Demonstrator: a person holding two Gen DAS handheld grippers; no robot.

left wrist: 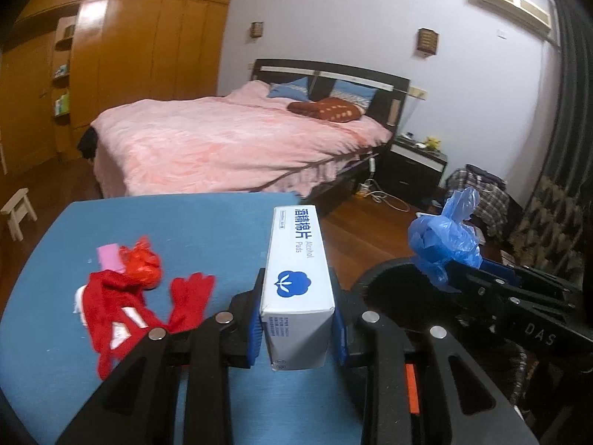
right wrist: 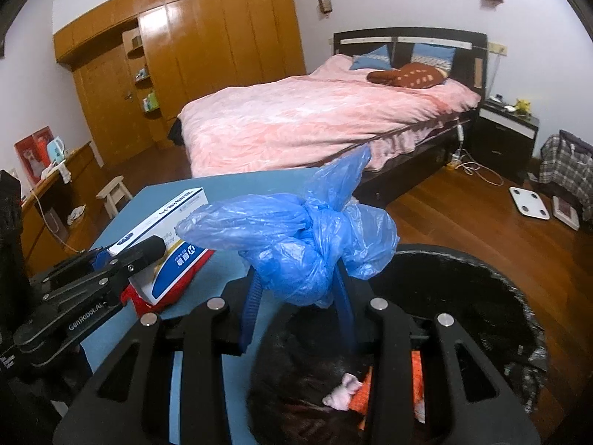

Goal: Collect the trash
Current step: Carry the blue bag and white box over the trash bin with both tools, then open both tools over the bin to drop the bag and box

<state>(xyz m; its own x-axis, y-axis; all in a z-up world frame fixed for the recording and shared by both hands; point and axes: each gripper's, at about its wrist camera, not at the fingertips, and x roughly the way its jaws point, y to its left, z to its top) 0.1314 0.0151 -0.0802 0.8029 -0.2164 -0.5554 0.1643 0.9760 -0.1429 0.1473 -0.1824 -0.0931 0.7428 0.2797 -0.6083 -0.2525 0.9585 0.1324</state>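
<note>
My left gripper (left wrist: 298, 328) is shut on a white and blue box of alcohol pads (left wrist: 298, 278), held above the blue table (left wrist: 185, 222). The same box (right wrist: 163, 230) shows at the left of the right wrist view. My right gripper (right wrist: 296, 315) is shut on a knotted blue plastic bag (right wrist: 296, 237), held over the black bin (right wrist: 481, 296). In the left wrist view the blue bag (left wrist: 444, 241) and the bin (left wrist: 400, 285) are at the right. Red gloves (left wrist: 122, 304), a crumpled red wrapper (left wrist: 142, 263) and a pink slip (left wrist: 109, 257) lie on the table.
The bin holds orange and pink scraps (right wrist: 355, 389). A bed with a pink cover (left wrist: 229, 141) stands beyond the table. A white stool (left wrist: 16, 211), a nightstand (left wrist: 415, 163), a white scale (right wrist: 528, 202) and a checked bag (right wrist: 567, 170) are on the wooden floor.
</note>
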